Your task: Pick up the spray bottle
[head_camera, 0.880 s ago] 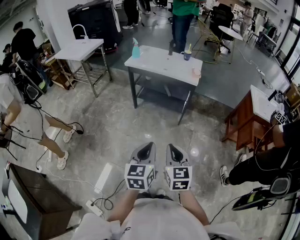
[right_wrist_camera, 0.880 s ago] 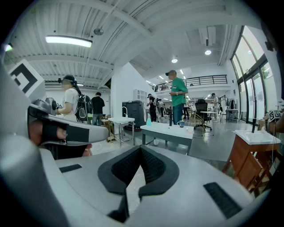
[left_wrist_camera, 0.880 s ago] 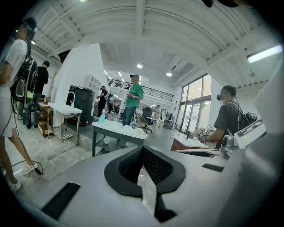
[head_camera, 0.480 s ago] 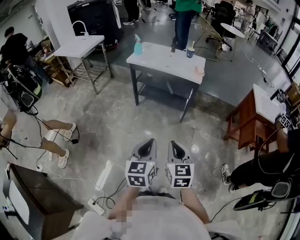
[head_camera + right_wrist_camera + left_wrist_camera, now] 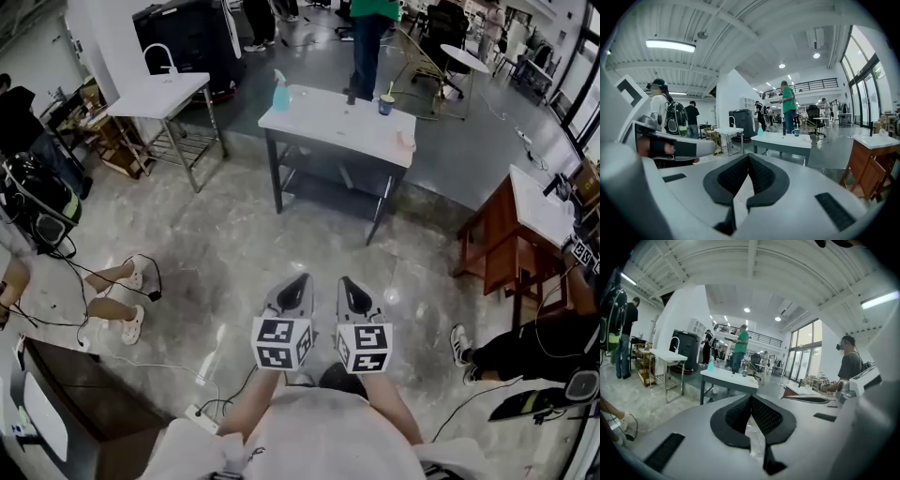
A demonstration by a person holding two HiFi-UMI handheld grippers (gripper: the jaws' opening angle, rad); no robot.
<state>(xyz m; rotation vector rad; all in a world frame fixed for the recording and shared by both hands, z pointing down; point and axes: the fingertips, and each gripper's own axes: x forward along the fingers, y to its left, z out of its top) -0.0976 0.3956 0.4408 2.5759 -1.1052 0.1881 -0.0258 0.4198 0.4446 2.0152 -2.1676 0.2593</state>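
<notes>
White-topped rectangular bench (image 5: 328, 120) on dark metal legs stands on a grey marbled floor (image 5: 225, 253). On its top: a light-blue translucent spray bottle (image 5: 280, 95), upright at the far left corner; a small dark upright item (image 5: 351, 96); a dark mug (image 5: 385, 106); a pale pink object (image 5: 405, 142) at the right edge.

The person in black (image 5: 14, 114) has shifted toward the left edge.

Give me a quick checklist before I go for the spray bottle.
1. Target found: spray bottle upright on the white table, far left corner: ok.
2. Bottle within reach: not ok, table stands well ahead.
3. Empty left gripper: ok, jaws together on nothing.
4. Empty right gripper: ok, jaws together on nothing.
5. Jaws open for a grasp: not ok, both shut.
</notes>
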